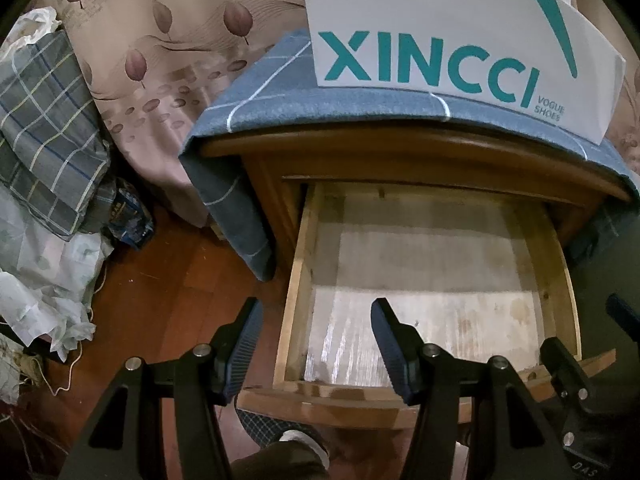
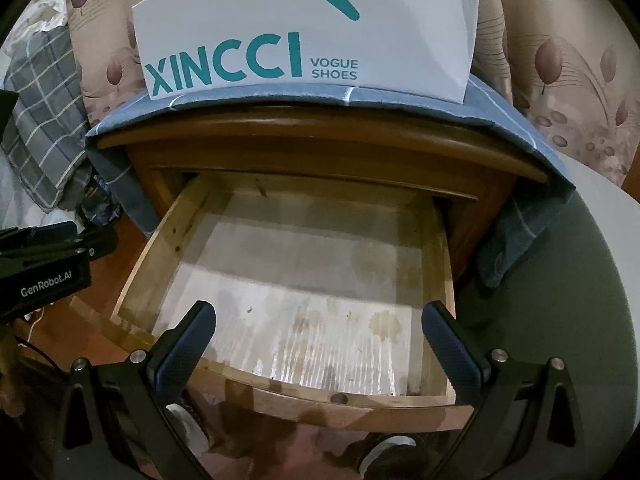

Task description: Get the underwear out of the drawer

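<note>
**Drawer pulled out; both grippers parted above it, holding nothing**

The drawer [image 2: 288,280] occupies the centre of the right wrist view, drawn out of a wooden nightstand [image 2: 320,140]. Its side walls are pale, unfinished planks with knots; the front panel is darker, glossy and curved, with a small round fitting at the middle of its top edge. The floor is lined with a pale, streaked sheet, stained brown towards the lower right. The underwear cannot be located in either view; only this bare lining shows inside the drawer.

The right gripper [image 2: 318,328] sits at the lower centre of its frame, above the drawer's front edge. Its jaws stand wide apart, with ribbed dark blue pads on black arms, and grip nothing. The left gripper [image 1: 316,332] sits at the lower centre of its own frame, one finger over the reddish wood floor [image 1: 160,280], the other over the drawer interior. Its jaws are likewise parted with nothing between them.

A blue cloth [image 2: 400,98] with thin white grid lines drapes over the nightstand top and hangs down both sides. On it stands a white paper bag [image 2: 304,28] printed "XINCCI VOGUE SHOES" in teal. Behind hangs a beige curtain [image 1: 160,40] with a leaf pattern. At the left of the left wrist view lies folded grey plaid fabric [image 1: 44,120] over crumpled white material.
</note>
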Tool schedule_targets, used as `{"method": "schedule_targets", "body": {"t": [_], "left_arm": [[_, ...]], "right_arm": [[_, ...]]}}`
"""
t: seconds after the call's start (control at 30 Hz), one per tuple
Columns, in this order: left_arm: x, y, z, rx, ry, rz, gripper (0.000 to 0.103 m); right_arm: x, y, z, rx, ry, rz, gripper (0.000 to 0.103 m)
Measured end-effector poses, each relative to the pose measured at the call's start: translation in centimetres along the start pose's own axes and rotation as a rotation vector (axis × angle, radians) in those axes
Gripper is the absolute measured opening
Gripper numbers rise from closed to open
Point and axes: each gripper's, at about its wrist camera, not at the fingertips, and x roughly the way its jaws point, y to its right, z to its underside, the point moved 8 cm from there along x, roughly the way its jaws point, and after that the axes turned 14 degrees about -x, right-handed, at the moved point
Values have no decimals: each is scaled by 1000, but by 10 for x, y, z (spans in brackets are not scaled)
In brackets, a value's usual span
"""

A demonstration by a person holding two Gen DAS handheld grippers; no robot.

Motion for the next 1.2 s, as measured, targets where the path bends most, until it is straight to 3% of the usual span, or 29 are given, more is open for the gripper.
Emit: {"method": "schedule_targets", "body": {"t": [1.2], "left_arm": [[7,1,2,-1,-15,-9,58]], "right_arm": [[6,-13,3,-38,-30,-15,102]]}}
